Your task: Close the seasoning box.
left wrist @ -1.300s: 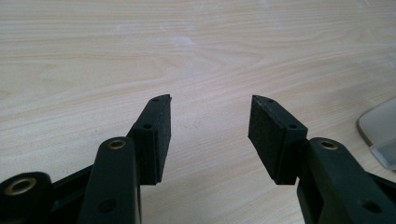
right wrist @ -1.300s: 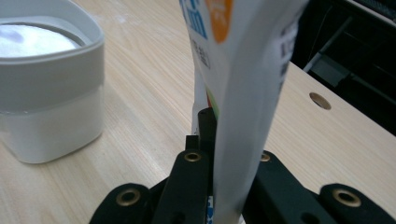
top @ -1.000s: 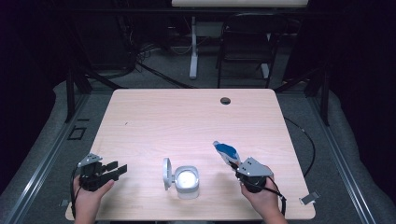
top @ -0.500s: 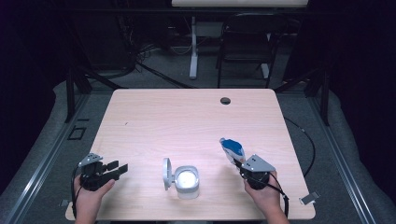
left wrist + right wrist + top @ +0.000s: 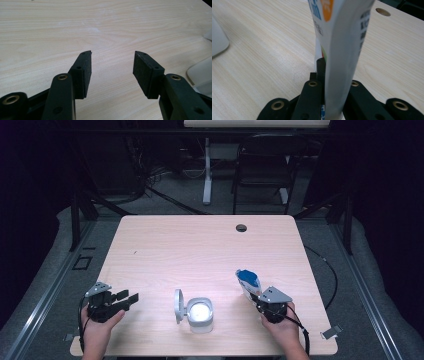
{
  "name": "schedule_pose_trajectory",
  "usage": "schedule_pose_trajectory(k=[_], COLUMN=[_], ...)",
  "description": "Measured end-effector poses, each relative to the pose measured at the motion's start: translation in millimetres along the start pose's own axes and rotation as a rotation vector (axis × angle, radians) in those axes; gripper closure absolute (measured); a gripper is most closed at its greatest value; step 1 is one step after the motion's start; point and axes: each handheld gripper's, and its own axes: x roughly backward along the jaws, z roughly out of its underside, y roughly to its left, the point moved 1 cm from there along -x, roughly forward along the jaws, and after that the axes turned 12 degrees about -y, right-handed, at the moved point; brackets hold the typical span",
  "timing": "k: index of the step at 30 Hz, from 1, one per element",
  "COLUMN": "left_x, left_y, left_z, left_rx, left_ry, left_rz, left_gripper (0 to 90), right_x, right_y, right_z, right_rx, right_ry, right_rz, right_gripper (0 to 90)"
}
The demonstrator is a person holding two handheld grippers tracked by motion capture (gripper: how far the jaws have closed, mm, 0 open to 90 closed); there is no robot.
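The white and blue packet (image 5: 248,281) is up off the table (image 5: 200,250), pinched in the right gripper (image 5: 260,297). It is to the right of the white pot (image 5: 200,315), well apart from it. In the right gripper view the packet (image 5: 339,50) sticks up between the two black jaws, which press tight on its lower end. It has blue and orange marks and small print on it.

The white pot sits near the front edge of the table, and its round lid (image 5: 178,306) stands open on its left side. Nothing lies between the pot and the packet. A small dark hole (image 5: 241,227) is in the table far behind the pot.

The left gripper (image 5: 127,298) is to the left of the pot, near it but not touching. In the left gripper view its jaws are spread wide over bare wood with nothing between them.
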Motion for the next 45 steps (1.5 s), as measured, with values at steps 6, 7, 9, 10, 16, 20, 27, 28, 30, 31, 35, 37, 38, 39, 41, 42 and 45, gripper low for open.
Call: schedule_pose_trajectory(k=[6, 7, 9, 10, 16, 20, 27, 28, 30, 31, 35, 37, 38, 39, 41, 42, 45], left_x=[-0.2, -0.2, -0.5, -0.1, -0.3, -1.7, -1.9, -1.6, -2.1, -1.8, -2.4, -2.3, -2.3, -1.9, -1.8, -2.0, -1.5], left_y=[-2.5, -3.1, -3.9, -4.1, -9.1, -14.5, -20.2, -20.7, -22.3, -22.7, -26.9, -28.6, -29.7, -30.6, -32.4, -33.4, -36.2], left_z=[-1.1, -1.1, -1.0, -1.5, -3.6, -4.8, -7.3, -7.9, -8.2, -8.8, -9.8, -10.5, -10.8, -11.4, -12.0, -12.1, -13.5], left_rx=[-0.007, -0.008, -0.011, -0.016, -0.029, -0.04, -0.054, -0.058, -0.06, -0.066, -0.073, -0.081, -0.084, -0.089, -0.093, -0.092, -0.101], left_ry=[0.001, 0.006, 0.007, 0.012, 0.005, -0.003, -0.002, 0.001, -0.006, 0.0, -0.007, -0.006, -0.008, -0.003, -0.009, -0.014, -0.008], left_rz=[0.006, 0.008, 0.012, 0.013, 0.023, 0.032, 0.049, 0.049, 0.051, 0.055, 0.063, 0.068, 0.067, 0.069, 0.074, 0.075, 0.078], left_gripper=[49.8, 49.8, 49.8, 49.8, 49.8, 49.9, 50.7, 51.2, 51.5, 51.6, 52.0, 52.3, 52.9, 53.1, 53.7, 53.7, 54.2], right_x=[0.9, 1.1, 1.7, 1.3, 5.5, 6.6, 12.0, 12.7, 14.0, 14.4, 15.9, 16.3, 16.6, 17.1, 17.9, 18.2, 19.8], right_y=[-0.1, -0.3, -0.9, -1.2, -3.9, -3.5, -1.4, -1.0, 0.1, 0.3, 1.5, 2.4, 2.6, 2.7, 3.0, 3.3, 3.4], right_z=[3.5, 3.7, 4.3, 5.2, 6.8, 6.9, 4.8, 4.4, 3.3, 2.8, 1.5, 0.9, 0.3, -0.4, -1.6, -1.9, -2.8], right_rx=[-0.002, -0.004, -0.011, -0.019, -0.033, -0.036, -0.035, -0.041, -0.05, -0.046, -0.059, -0.067, -0.068, -0.068, -0.067, -0.07, -0.073], right_ry=[0.014, 0.014, 0.014, 0.011, 0.015, 0.009, 0.03, 0.032, 0.028, 0.028, 0.032, 0.029, 0.029, 0.029, 0.029, 0.026, 0.03], right_rz=[-0.012, -0.007, -0.004, -0.003, 0.003, 0.0, -0.004, -0.001, 0.003, 0.002, 0.005, 0.007, 0.007, 0.008, 0.006, 0.007, 0.002], right_gripper=[80.4, 78.3, 74.6, 71.9, 58.9, 53.0, 45.2, 44.0, 42.4, 41.4, 39.8, 38.4, 38.0, 37.8, 37.6, 37.5, 36.8])
